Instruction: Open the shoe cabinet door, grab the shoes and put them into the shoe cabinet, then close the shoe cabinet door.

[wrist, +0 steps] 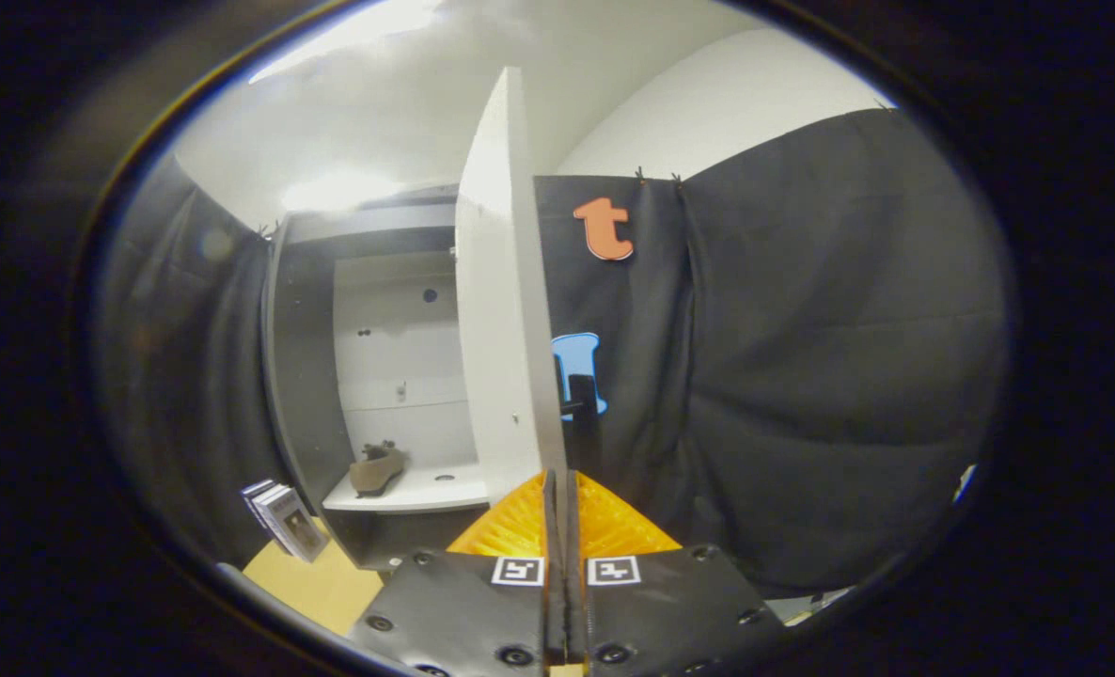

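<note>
The tall shoe cabinet (306,395) with dark grey side walls and a pale interior stands open beyond the fingers and to their left, set against the black cloth wall of the booth. Its back panel is light, with a few small dark holes, and a white shelf (412,491) runs across its lower part.

The cabinet's flat white door (501,310) is swung out towards the camera and seen nearly edge-on, rising straight up from the fingertips. A dark handle (579,406) sticks out from the door's right face, just above the fingers.

The gripper (557,489) sits at the foot of the door's free edge. Its two fingers are drawn together with only a thin slit between them, and the door's edge meets that slit; whether both fingers actually press on the door cannot be told.

A small brown shoe (376,467) lies on the white shelf inside the cabinet, close to the left wall.

A few thin booklets (285,517) lean beside the cabinet's left wall, above a tan desk surface (318,588).
</note>
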Demonstrator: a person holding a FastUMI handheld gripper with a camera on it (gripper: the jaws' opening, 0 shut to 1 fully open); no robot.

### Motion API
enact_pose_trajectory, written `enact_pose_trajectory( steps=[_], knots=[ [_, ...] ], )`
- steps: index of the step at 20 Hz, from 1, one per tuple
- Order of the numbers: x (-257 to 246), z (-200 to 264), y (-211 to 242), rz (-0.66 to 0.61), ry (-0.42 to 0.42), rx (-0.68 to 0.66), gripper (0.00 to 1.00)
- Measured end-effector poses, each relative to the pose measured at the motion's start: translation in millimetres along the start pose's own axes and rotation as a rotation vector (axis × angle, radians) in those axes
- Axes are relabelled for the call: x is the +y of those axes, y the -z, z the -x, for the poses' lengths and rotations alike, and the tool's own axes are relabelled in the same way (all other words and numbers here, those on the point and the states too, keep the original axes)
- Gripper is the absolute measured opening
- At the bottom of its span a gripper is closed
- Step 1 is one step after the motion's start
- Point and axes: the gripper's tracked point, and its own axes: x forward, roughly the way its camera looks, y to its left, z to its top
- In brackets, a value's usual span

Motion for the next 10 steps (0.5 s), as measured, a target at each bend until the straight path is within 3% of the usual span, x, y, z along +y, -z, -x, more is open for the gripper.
enact_pose_trajectory(
  steps=[4,10],
  knots=[
    [9.4,7.0,1.6,0.01,-0.034,0.0,0.02],
    [47.7,5.8,15.2,0.024,-0.152,0.033,0.02]
  ],
)
